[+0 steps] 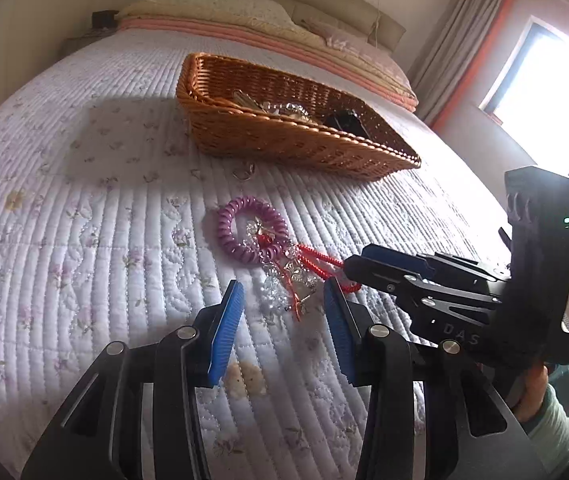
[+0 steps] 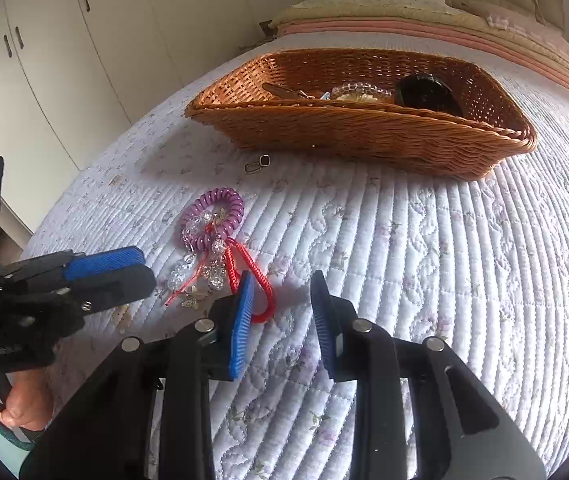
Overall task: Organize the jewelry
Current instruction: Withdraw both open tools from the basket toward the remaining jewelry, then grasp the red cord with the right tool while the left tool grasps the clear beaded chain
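Loosely tangled on the quilted bed [image 1: 84,240] — purple coil bracelet [image 1: 252,226], clear beads and red cord [image 2: 250,276], just short of the wicker basket [image 1: 284,140] already holding other pieces. Left gripper [image 1: 284,320] spread wide, poised around the beads, apparently to lift them basketward. Right gripper [image 2: 284,316] likewise parted and holding nothing, beside the cord's loop.

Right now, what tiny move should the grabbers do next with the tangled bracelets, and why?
Probably ease the left gripper forward and down: its open jaws already frame the crystal bead bracelet, which lies tangled with the red cord and purple coil band outside the wicker basket. The right gripper is open too.
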{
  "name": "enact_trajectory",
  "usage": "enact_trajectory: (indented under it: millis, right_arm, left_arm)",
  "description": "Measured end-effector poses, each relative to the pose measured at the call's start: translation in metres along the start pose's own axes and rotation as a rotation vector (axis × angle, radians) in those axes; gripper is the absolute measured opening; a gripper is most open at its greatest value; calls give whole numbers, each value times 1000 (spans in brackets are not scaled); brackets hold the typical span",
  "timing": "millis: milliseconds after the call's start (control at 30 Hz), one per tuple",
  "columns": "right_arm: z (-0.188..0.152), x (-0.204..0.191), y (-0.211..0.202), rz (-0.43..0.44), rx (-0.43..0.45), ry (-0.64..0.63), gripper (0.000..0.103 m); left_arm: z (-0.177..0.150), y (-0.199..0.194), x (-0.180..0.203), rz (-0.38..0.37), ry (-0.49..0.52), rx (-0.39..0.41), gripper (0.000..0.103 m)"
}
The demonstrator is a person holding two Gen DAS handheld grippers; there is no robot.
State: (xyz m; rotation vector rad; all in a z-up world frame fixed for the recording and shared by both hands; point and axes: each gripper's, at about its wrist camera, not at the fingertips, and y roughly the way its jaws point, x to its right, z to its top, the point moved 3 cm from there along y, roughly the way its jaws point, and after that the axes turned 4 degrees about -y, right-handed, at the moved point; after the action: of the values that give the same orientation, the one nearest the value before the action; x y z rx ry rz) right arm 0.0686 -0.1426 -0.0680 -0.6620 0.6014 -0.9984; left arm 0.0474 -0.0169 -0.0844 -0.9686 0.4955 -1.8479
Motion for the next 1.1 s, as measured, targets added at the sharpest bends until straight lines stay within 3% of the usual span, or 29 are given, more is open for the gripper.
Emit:
enact_trajectory:
  millis: [200, 233, 367, 433, 500, 633, 767, 867, 1000, 1100]
  right_arm:
    - [1, -6, 10, -16, -20, -29, 27]
    - [1, -8, 13, -24, -26, -40, 26]
    - [-2, -18, 15, -60, -32, -90, 7]
    - [-4, -19, 14, -73, -28, -95, 5]
    - [-6, -18, 11, -82, -21, -84, 4]
    - [-12, -3, -1, -95, 4, -12, 4]
    - [-17, 13, -16, -83, 53, 63, 4]
    - [-18, 20, -31, -72, 126, 101, 4]
    - [-22, 35, -51, -76, 219, 170, 4]
    - [-26, 47, -53, -91, 224, 231, 4]
  left_arm:
    - [-2, 15, 6, 63, 33, -19, 38]
    - [-3, 16, 6, 80, 37, -17, 35]
    - [-4, 17, 7, 158, 56, -2, 22]
    - [-4, 18, 9, 201, 70, 6, 10]
    - [-6, 16, 11, 222, 88, 12, 8]
    - [-10, 4, 13, 198, 98, 23, 7]
    - [-11, -16, 18, 122, 84, 66, 7]
    - [-7, -28, 25, 79, 77, 96, 7]
    - [1, -42, 27, 56, 68, 133, 7]
    - [2, -45, 20, 73, 51, 135, 7]
